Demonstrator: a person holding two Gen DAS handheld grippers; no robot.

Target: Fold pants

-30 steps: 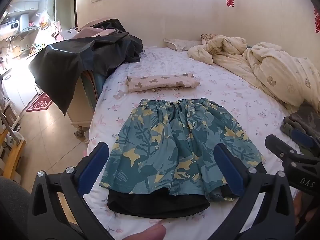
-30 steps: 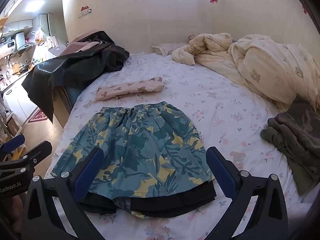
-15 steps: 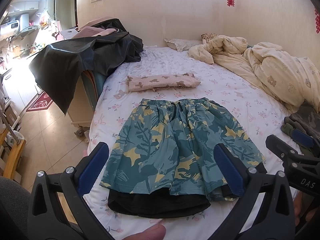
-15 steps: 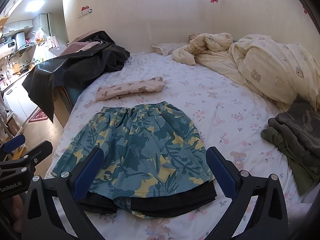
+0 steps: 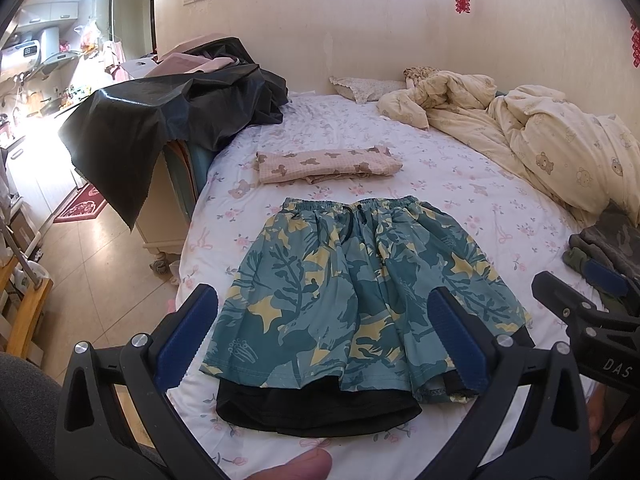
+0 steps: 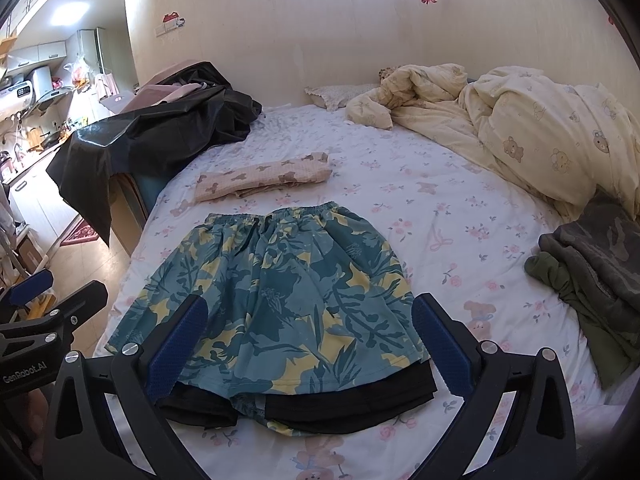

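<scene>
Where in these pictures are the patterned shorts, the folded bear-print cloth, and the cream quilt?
patterned shorts (image 5: 360, 280), left wrist view, middle of the front panel.
folded bear-print cloth (image 5: 328, 164), left wrist view, centre of its top face.
cream quilt (image 6: 552, 144), right wrist view, its bulging side.

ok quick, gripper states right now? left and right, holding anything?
Left gripper: open, holding nothing, above the floral shorts.
Right gripper: open, holding nothing, above the same shorts.

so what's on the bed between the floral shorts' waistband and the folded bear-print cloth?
Nothing: only bare flowered sheet separates the shorts from the folded bear-print cloth. Both wrist views show that gap.
</scene>
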